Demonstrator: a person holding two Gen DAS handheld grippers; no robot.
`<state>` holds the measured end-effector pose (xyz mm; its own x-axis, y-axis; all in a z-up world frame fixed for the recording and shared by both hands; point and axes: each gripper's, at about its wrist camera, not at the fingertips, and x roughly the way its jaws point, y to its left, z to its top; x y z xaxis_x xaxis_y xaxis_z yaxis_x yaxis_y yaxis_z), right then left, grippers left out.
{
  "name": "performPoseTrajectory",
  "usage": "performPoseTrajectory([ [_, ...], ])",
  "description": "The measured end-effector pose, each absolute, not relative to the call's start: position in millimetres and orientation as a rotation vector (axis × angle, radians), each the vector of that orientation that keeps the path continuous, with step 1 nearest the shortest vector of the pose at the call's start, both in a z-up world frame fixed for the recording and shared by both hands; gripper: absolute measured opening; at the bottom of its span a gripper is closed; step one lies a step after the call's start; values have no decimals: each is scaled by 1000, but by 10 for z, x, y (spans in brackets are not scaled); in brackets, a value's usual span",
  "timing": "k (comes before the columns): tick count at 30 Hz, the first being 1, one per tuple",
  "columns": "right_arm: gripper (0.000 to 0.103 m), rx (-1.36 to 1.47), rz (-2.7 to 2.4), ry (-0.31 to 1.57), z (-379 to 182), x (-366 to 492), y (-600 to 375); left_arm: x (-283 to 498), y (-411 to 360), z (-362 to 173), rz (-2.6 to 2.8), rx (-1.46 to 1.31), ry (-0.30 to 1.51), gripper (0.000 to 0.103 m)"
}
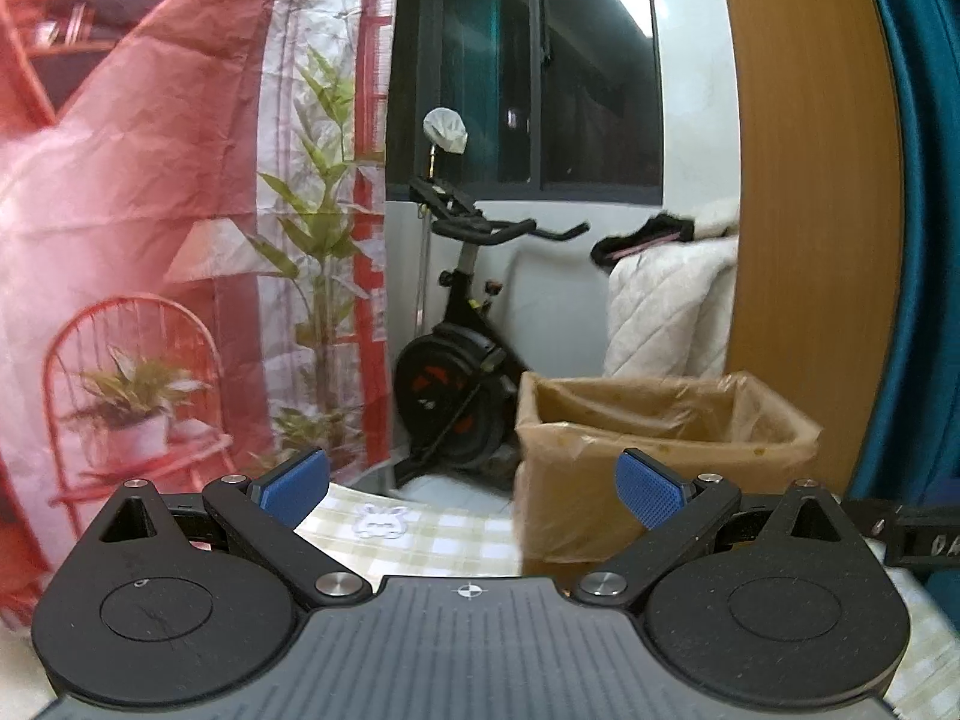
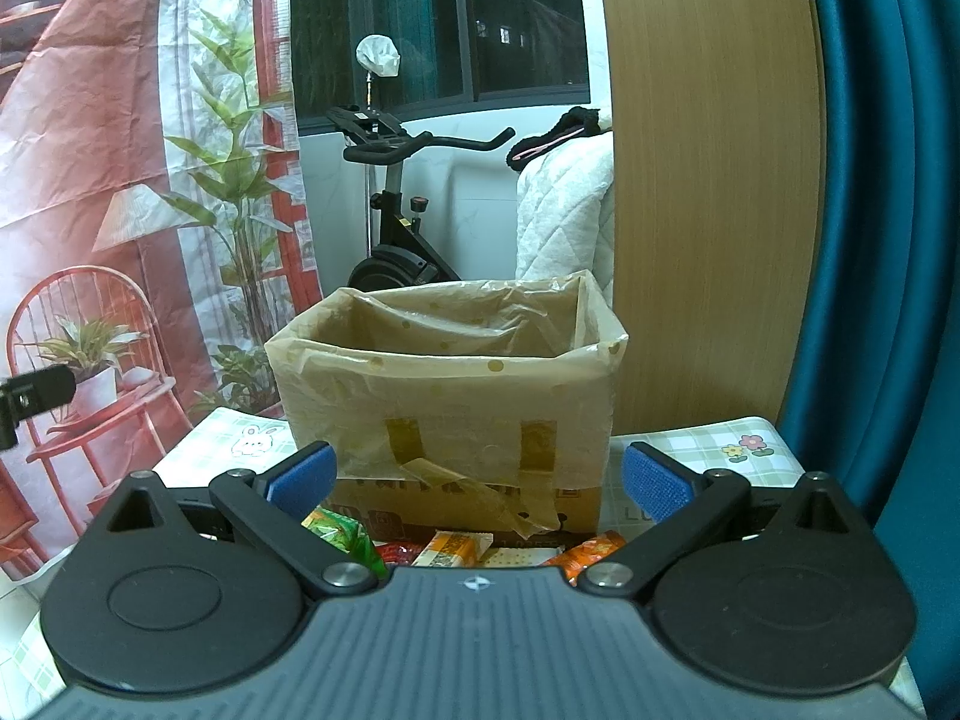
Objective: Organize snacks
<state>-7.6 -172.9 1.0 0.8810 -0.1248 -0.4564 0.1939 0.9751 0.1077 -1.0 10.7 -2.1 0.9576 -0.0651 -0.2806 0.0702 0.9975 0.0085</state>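
Note:
A cardboard box (image 2: 447,414) lined with a clear dotted plastic bag stands on the checked tablecloth (image 2: 708,450), straight ahead in the right wrist view. Several snack packets lie in front of it: a green one (image 2: 339,534), a yellow-white bar (image 2: 453,546), an orange one (image 2: 591,549). My right gripper (image 2: 474,483) is open just above them, holding nothing. In the left wrist view the same box (image 1: 654,462) sits ahead to the right. My left gripper (image 1: 474,489) is open and empty over the tablecloth (image 1: 420,531), left of the box.
An exercise bike (image 1: 462,348) and a white quilted cover (image 1: 666,312) stand behind the table. A printed red backdrop (image 1: 150,240) hangs at the left, a wooden panel (image 2: 708,180) and a teal curtain (image 2: 888,210) at the right. The left gripper's edge (image 2: 30,396) shows at far left.

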Motion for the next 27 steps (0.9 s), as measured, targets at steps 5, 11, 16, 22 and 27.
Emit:
performPoseTrajectory([
  [5, 103, 157, -150, 458, -57, -71, -1724, 33, 123, -122, -62, 3, 291, 103],
  [11, 103, 168, -126, 453, -219, -80, -1735, 68, 110, -296, -59, 66, 320, 103],
  [16, 103, 133, -113, 501, -465, -104, -1670, 89, 194, -493, -84, 60, 344, 103],
  [22, 103, 141, -147, 566, -813, -194, -1699, 136, 256, -789, -154, 47, 379, 102],
  [27, 103, 132, -186, 675, -1141, -282, -1704, 188, 302, -1035, -206, 14, 440, 102],
])
